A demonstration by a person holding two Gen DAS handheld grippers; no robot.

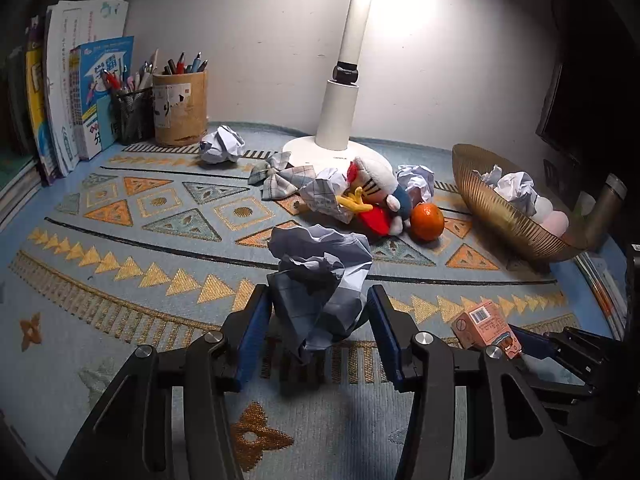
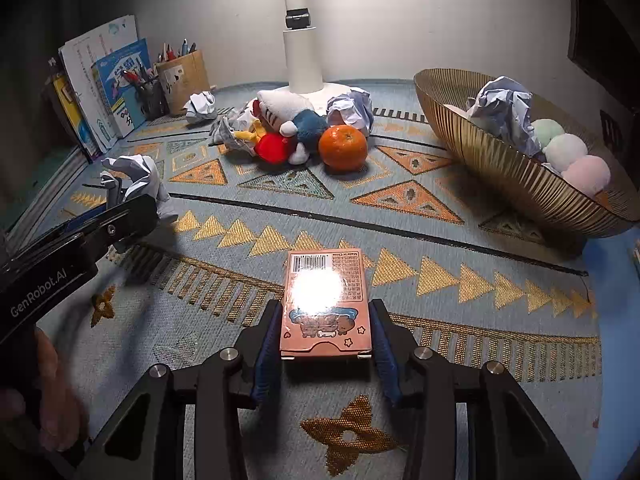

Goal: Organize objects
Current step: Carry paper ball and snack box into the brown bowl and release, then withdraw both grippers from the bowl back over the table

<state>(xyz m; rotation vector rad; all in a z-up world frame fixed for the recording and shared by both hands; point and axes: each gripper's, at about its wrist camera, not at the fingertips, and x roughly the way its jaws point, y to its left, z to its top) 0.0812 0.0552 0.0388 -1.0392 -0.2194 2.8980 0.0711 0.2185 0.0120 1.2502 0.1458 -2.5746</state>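
Note:
My left gripper (image 1: 318, 322) is shut on a crumpled paper ball (image 1: 320, 280) and holds it above the patterned mat (image 1: 140, 240); the ball also shows in the right wrist view (image 2: 138, 178). My right gripper (image 2: 324, 338) is shut on a small pink card box (image 2: 326, 304), also seen in the left wrist view (image 1: 486, 326). A plush doll (image 2: 288, 128), an orange (image 2: 343, 148) and more paper balls (image 2: 350, 108) lie by the lamp base. A gold bowl (image 2: 500, 160) at the right holds a paper ball (image 2: 502, 106) and pastel plush balls (image 2: 568, 148).
A white desk lamp (image 1: 344, 92) stands at the back centre. Pen holders (image 1: 180, 108) and upright books (image 1: 88, 92) stand at the back left. Another paper ball (image 1: 222, 144) lies near the pen holders. A dark monitor edge (image 1: 560, 92) is at the right.

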